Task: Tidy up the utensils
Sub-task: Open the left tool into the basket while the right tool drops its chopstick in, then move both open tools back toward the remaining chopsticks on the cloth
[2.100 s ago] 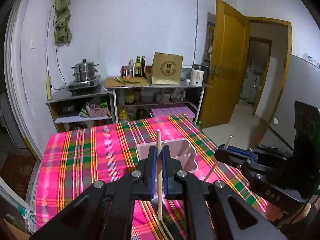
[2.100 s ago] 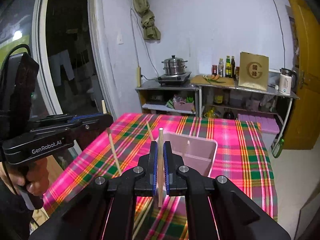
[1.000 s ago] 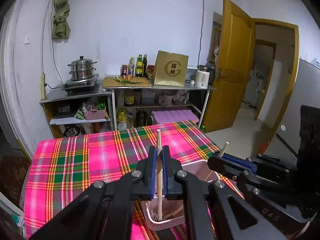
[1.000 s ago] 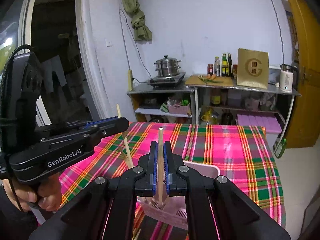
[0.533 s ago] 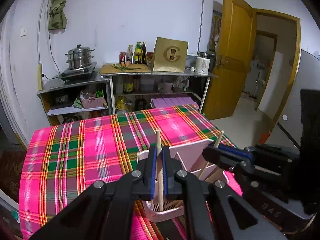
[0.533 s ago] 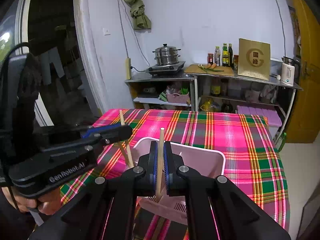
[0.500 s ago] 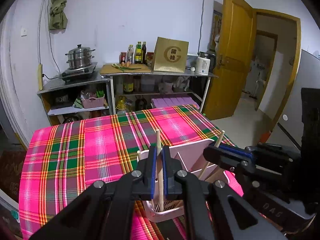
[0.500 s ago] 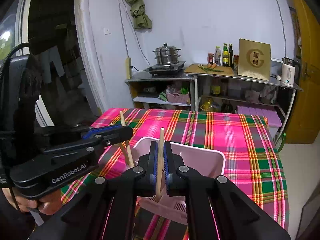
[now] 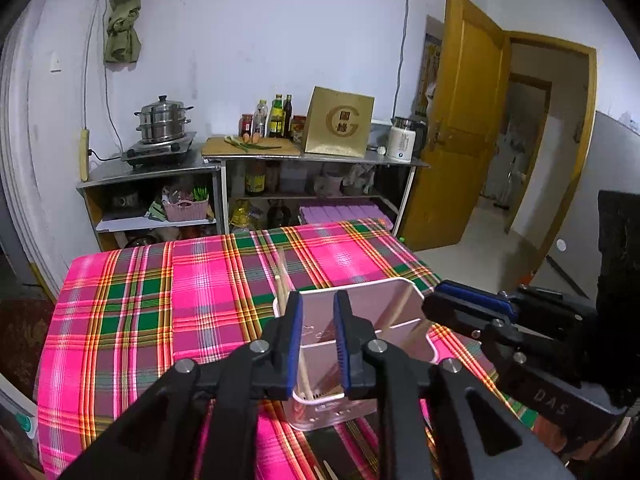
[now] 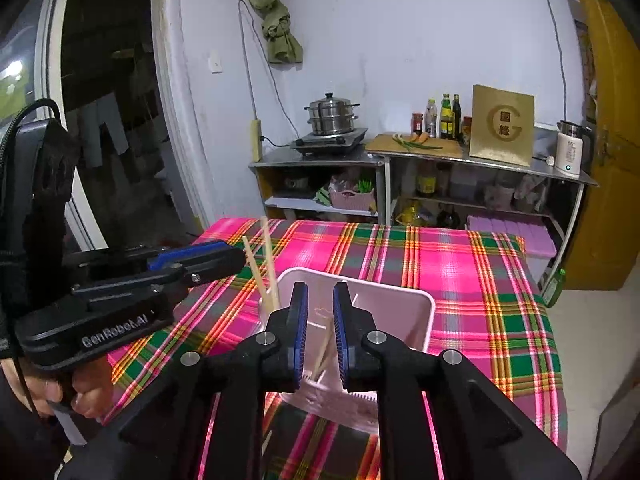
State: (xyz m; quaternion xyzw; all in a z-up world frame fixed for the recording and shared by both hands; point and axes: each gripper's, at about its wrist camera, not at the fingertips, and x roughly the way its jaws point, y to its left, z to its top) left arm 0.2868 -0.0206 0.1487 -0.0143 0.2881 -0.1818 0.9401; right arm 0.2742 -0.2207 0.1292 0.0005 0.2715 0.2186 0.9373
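Observation:
A pink divided utensil holder [image 9: 416, 300] [image 10: 420, 312] stands on the plaid tablecloth. Wooden chopsticks lean inside it: two at its left corner [image 10: 262, 276] [image 9: 281, 280], one between my right fingers [image 10: 325, 346], others on its right side [image 9: 402, 306]. My left gripper [image 9: 316, 336] is open and empty just above the holder's near left compartment. My right gripper [image 10: 319, 328] is open and empty above the holder's near side. Each gripper shows in the other's view, the right one [image 9: 472, 308] and the left one [image 10: 196, 258].
The table's pink and green plaid cloth [image 9: 160, 304] spreads to the left and beyond. Loose chopsticks lie on the cloth near the front edge [image 9: 324, 470]. Steel shelves with a steamer pot [image 9: 162, 120], bottles and a gold box [image 9: 340, 122] stand behind. An open door [image 9: 468, 120] is at right.
Both grippers have opened and let go of their chopsticks, which now stand in the pink holder. Before that both moved from above the cloth to over the holder.

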